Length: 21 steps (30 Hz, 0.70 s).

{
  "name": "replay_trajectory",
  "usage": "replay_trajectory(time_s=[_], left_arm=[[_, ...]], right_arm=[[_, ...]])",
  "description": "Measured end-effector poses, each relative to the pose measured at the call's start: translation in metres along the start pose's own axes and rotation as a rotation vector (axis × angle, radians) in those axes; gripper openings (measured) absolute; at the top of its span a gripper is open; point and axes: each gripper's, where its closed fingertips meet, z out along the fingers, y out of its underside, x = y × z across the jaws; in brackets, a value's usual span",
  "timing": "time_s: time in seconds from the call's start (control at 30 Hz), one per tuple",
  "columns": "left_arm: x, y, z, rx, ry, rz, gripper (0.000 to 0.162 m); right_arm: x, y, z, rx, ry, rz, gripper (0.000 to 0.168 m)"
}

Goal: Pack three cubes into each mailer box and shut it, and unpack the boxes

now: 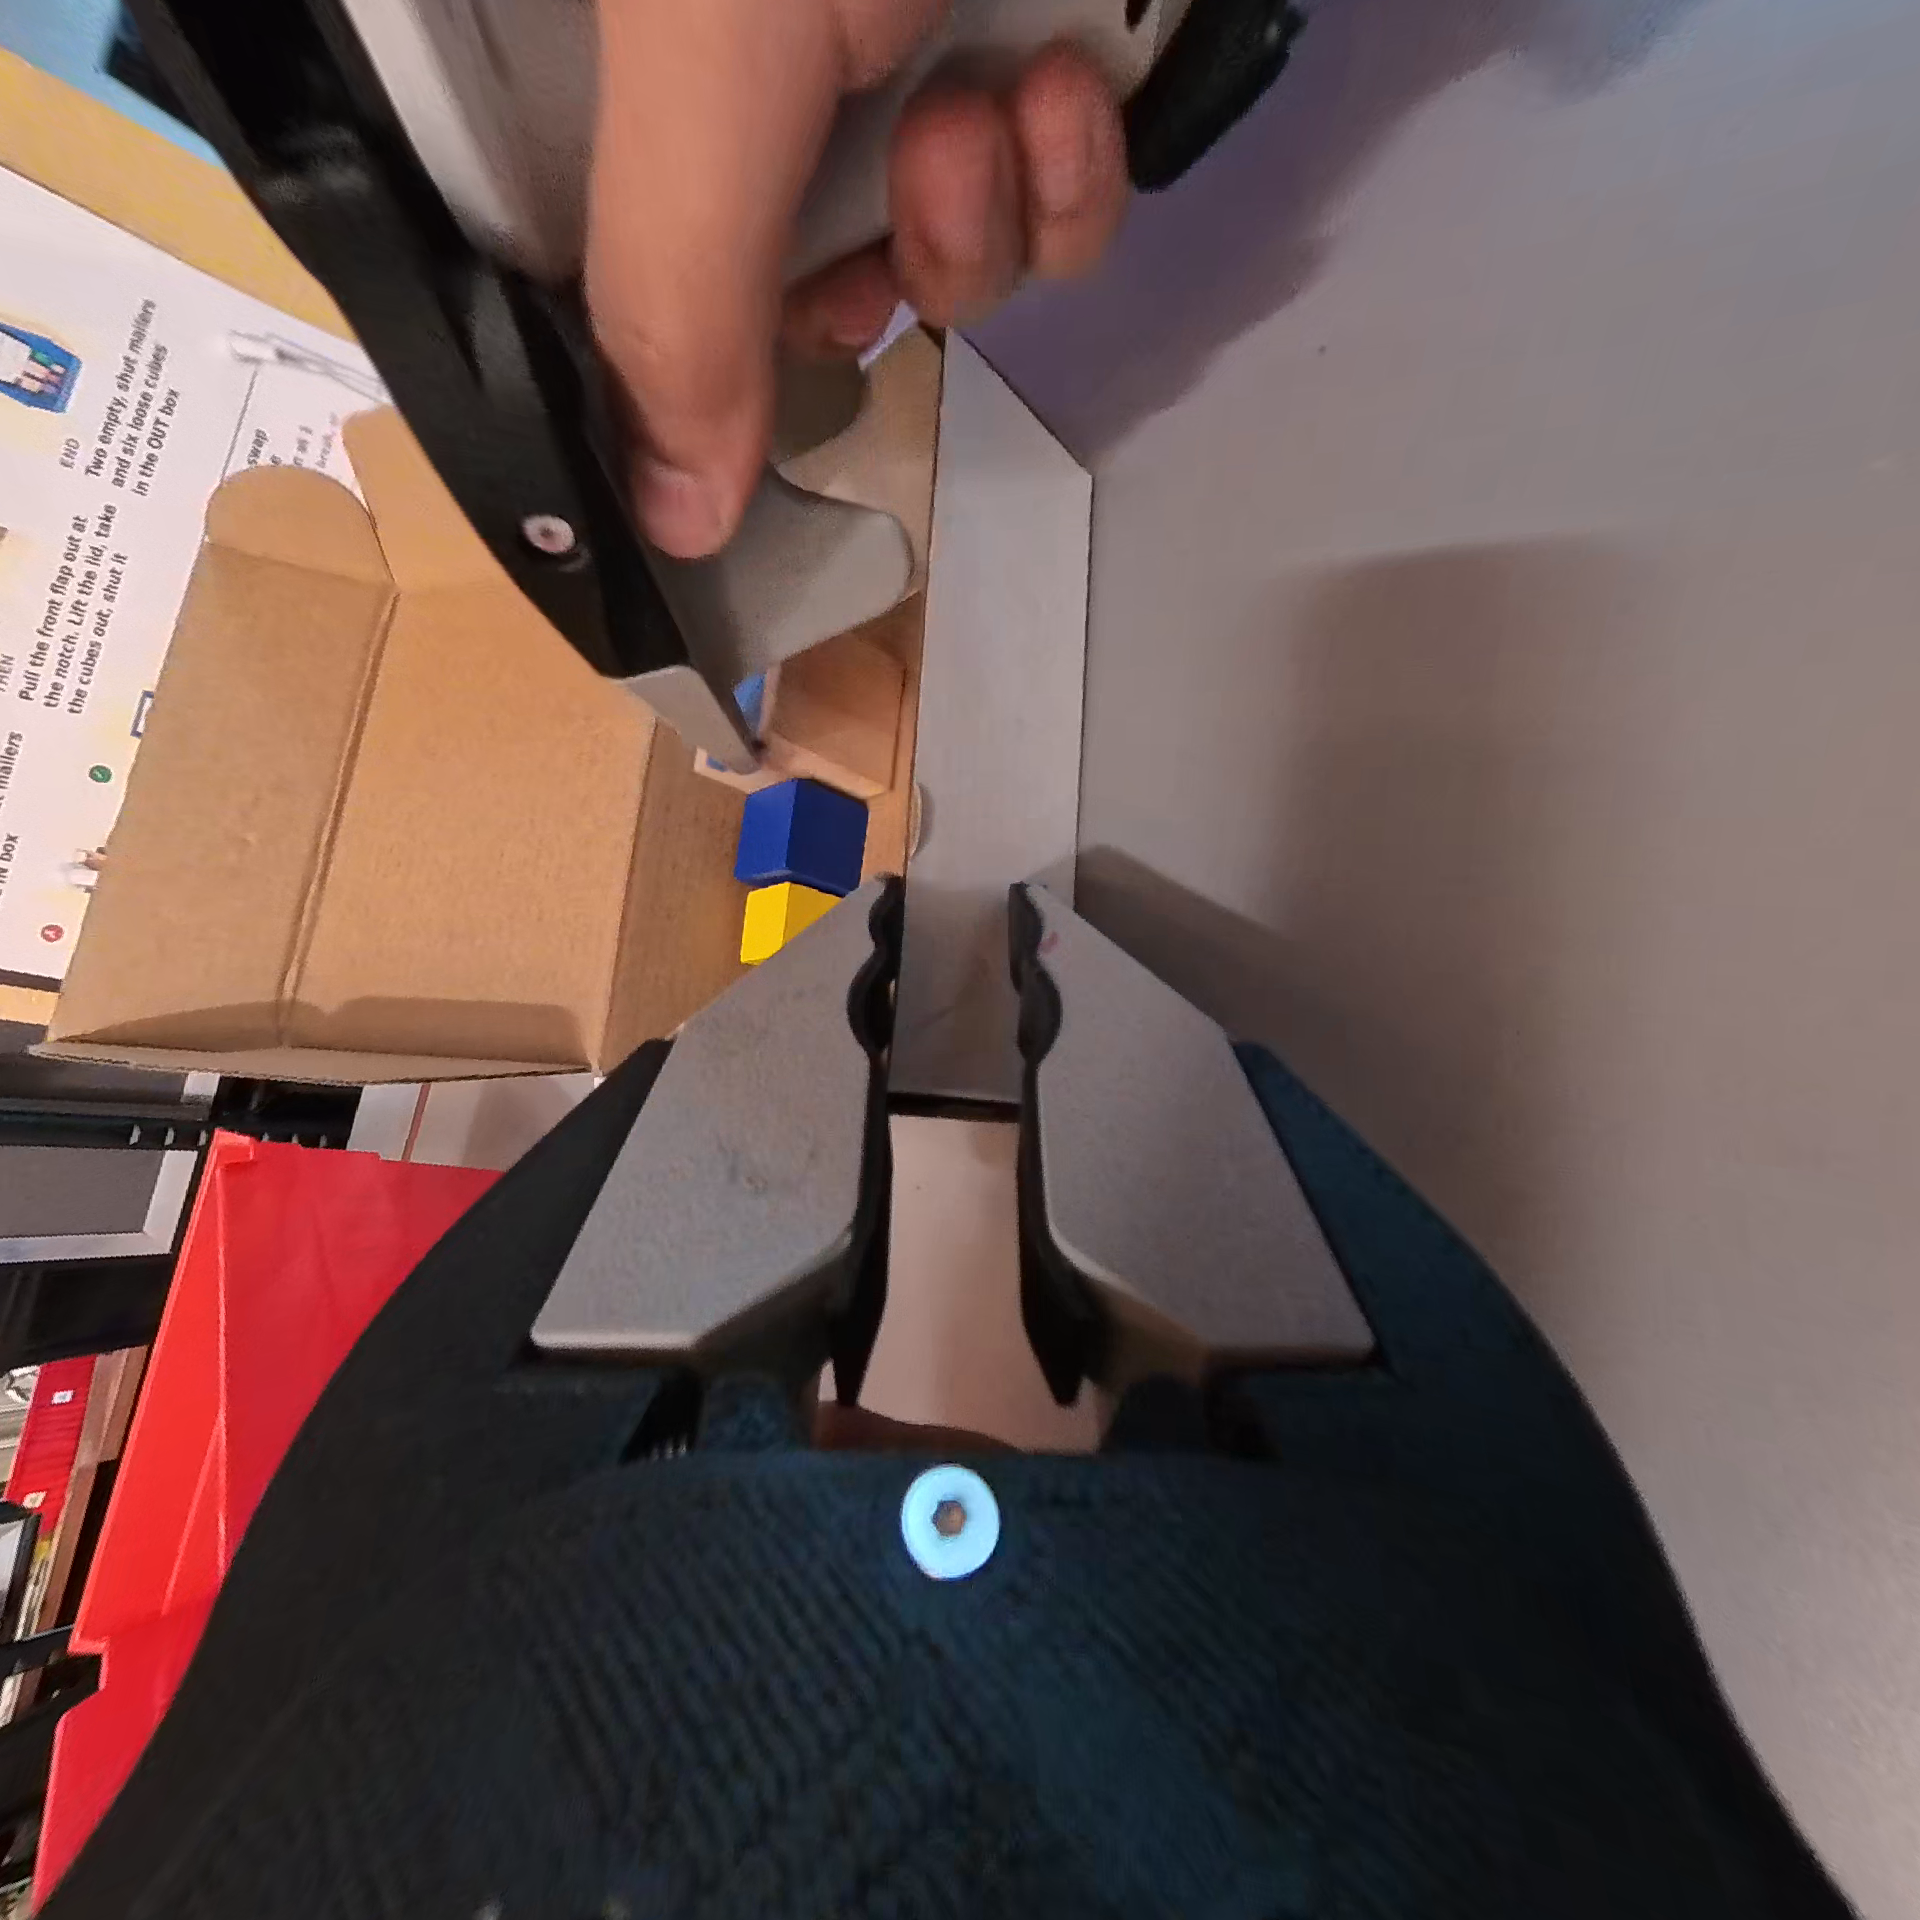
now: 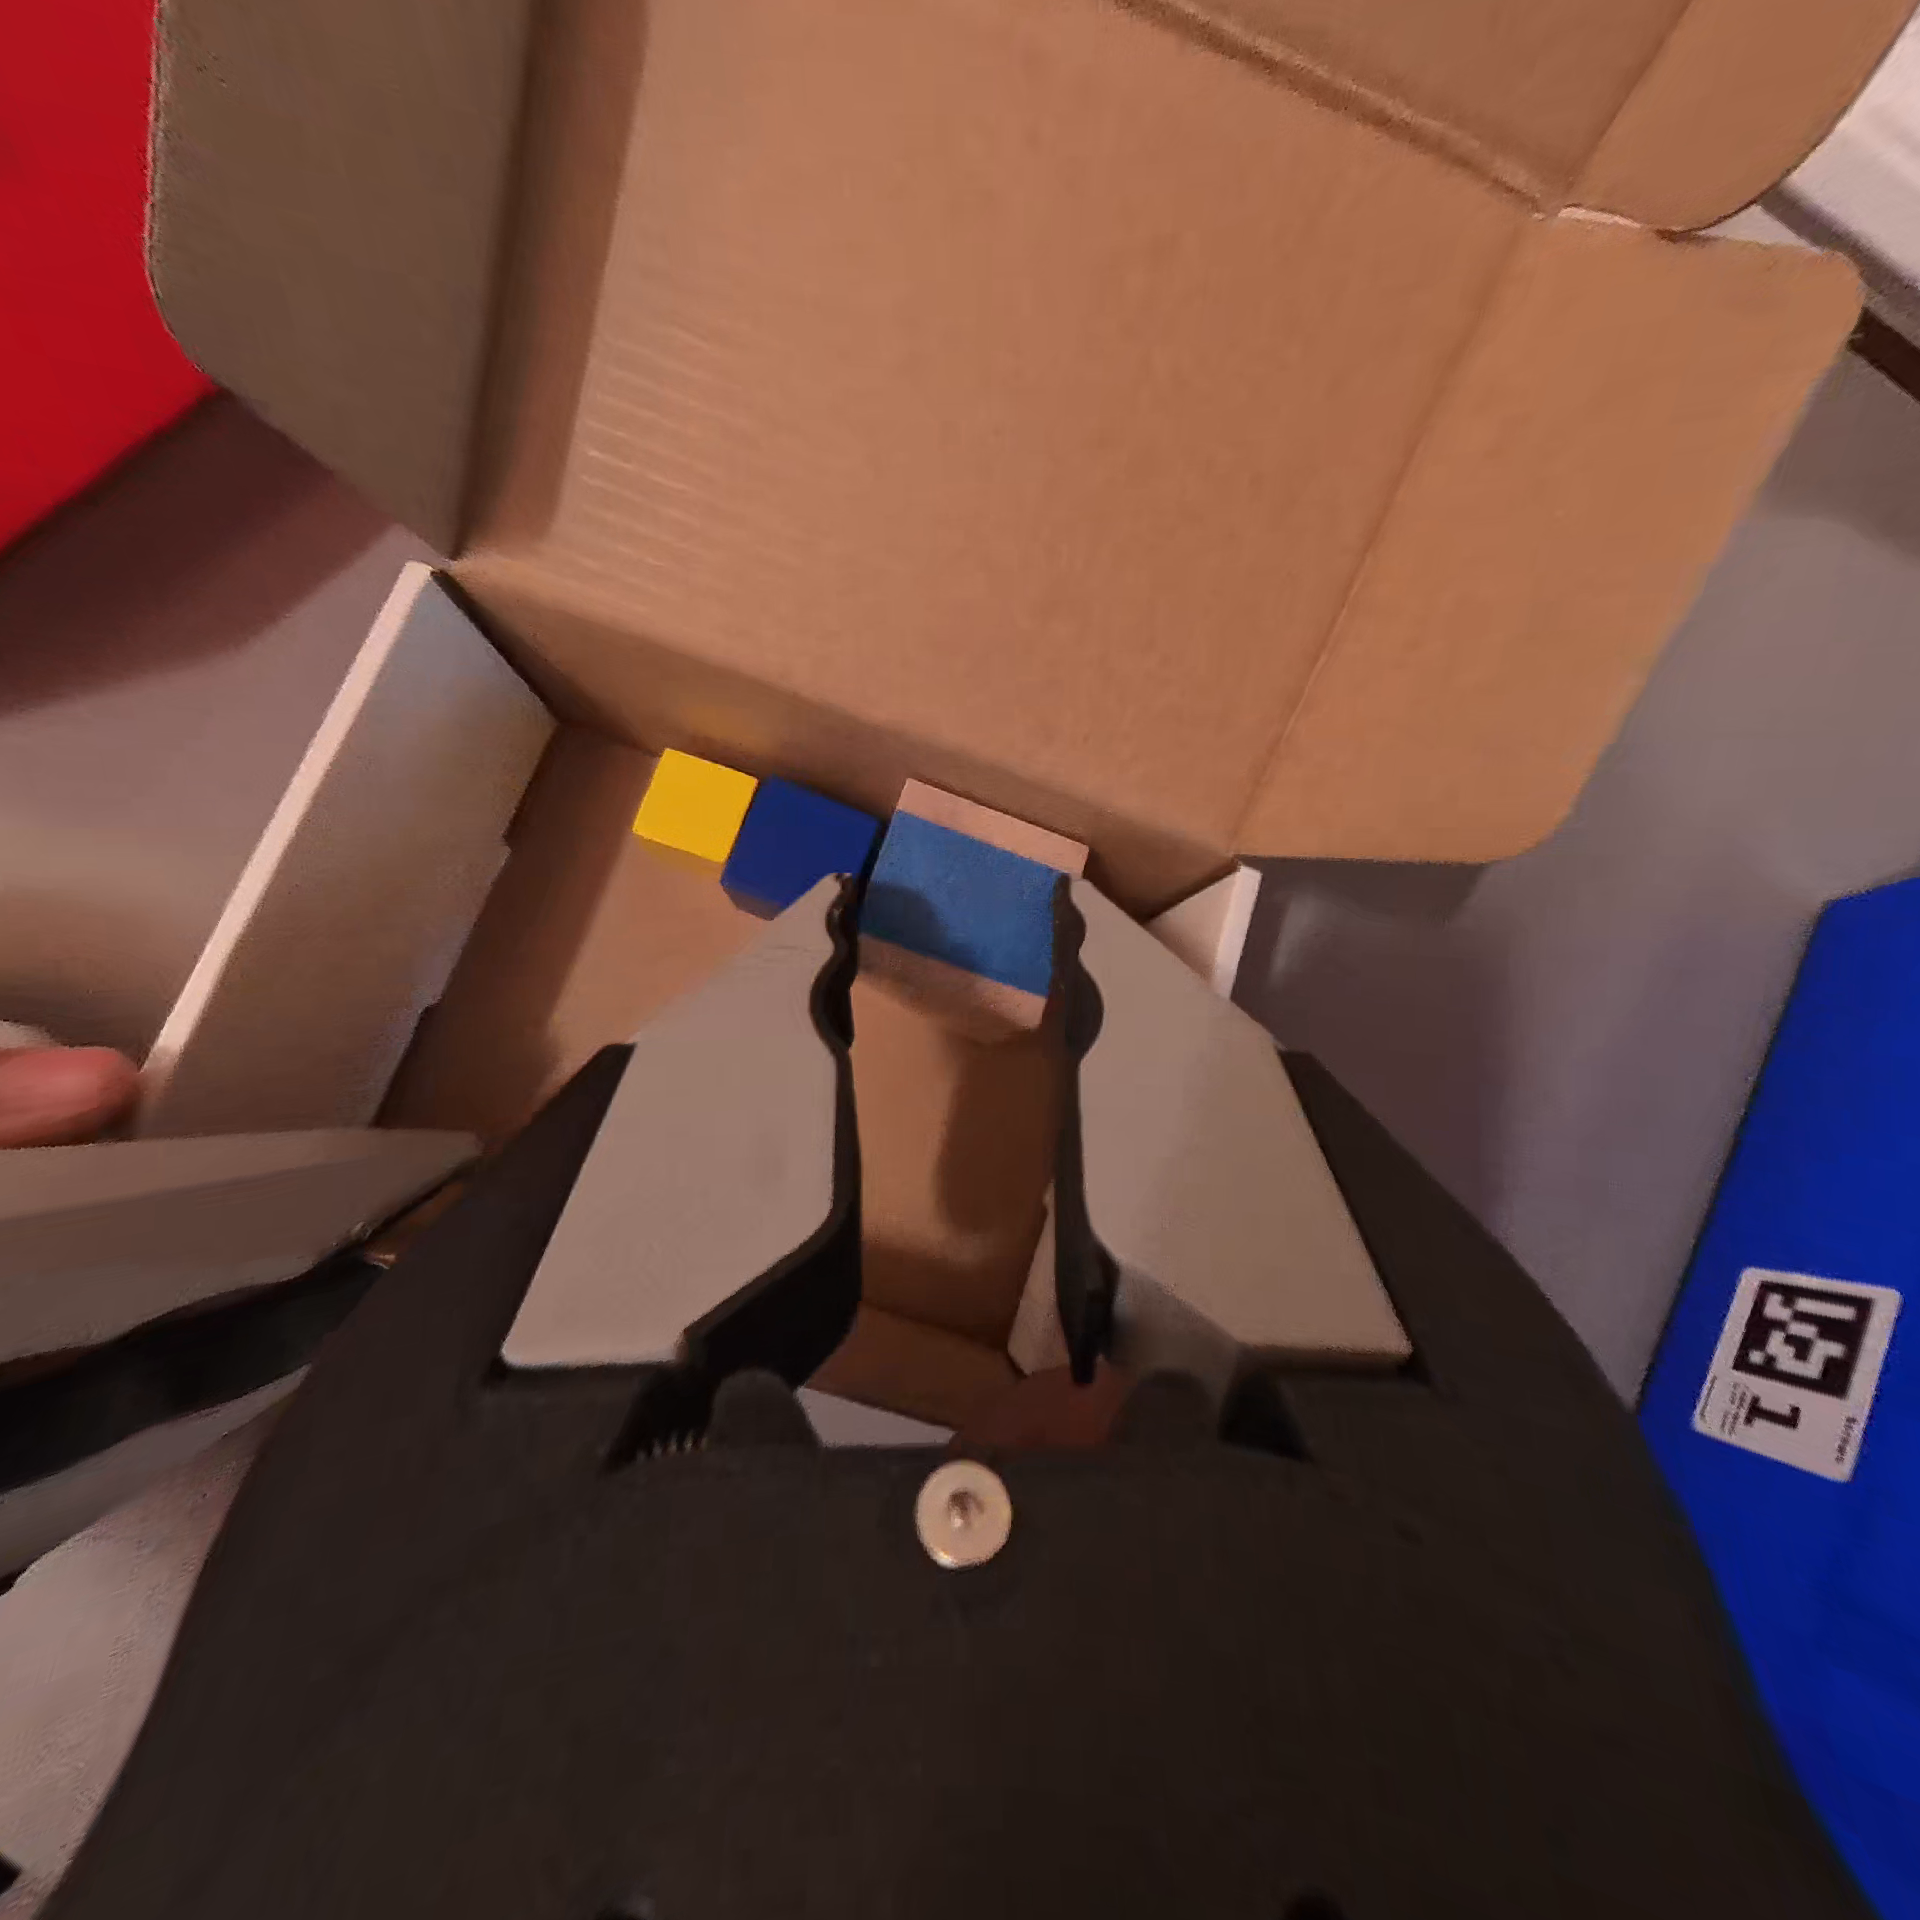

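A mailer box, white outside and brown inside, lies open with its lid (image 2: 1039, 416) folded back. A yellow cube (image 2: 694, 805) and a dark blue cube (image 2: 800, 842) sit side by side against the box's back wall. My right gripper (image 2: 956, 925) is shut on a cube with a blue face and bare wood sides (image 2: 961, 914), held low in the box beside the dark blue cube. My left gripper (image 1: 956, 904) straddles the box's white side wall (image 1: 997, 675) and grips it. The left wrist view also shows the right gripper (image 1: 743, 753), the dark blue cube (image 1: 800, 836) and the yellow cube (image 1: 779, 920).
A red bin (image 1: 260, 1351) stands beside the box. A blue tray with a square marker tag (image 2: 1818, 1247) lies to the right. A printed instruction sheet (image 1: 83, 520) lies beyond the lid. A person's hand (image 1: 727, 260) holds the right gripper.
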Motion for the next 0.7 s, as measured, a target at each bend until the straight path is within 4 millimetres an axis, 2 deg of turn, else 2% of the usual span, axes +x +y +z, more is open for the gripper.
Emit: replay_trajectory(time_s=[0.2,0.3,0.47,0.63,0.67,0.7], left_arm=[[0.0005,-0.0001,-0.0006,0.005,0.008,-0.01,0.017],[0.0011,-0.0003,-0.0009,0.003,0.011,-0.012,0.017],[0.0026,-0.0016,-0.0008,-0.002,0.011,-0.006,0.018],[0.0033,-0.0025,-0.0008,0.001,0.014,-0.008,0.018],[0.0033,-0.0025,-0.0009,0.002,0.015,-0.008,0.018],[0.0033,-0.0023,-0.0011,0.003,0.015,-0.009,0.018]], right_arm=[[0.0,0.0035,-0.0014,-0.023,0.023,-0.038,0.035],[-0.0011,0.0052,-0.0017,-0.026,0.048,-0.05,0.042],[0.0034,0.0038,0.0012,-0.011,0.075,-0.05,0.036],[0.0011,0.0032,-0.0001,0.013,0.025,-0.054,0.036],[-0.0001,0.0026,-0.0018,0.027,0.011,-0.049,0.028],[-0.0004,-0.0023,-0.0066,0.067,0.001,-0.032,0.008]])
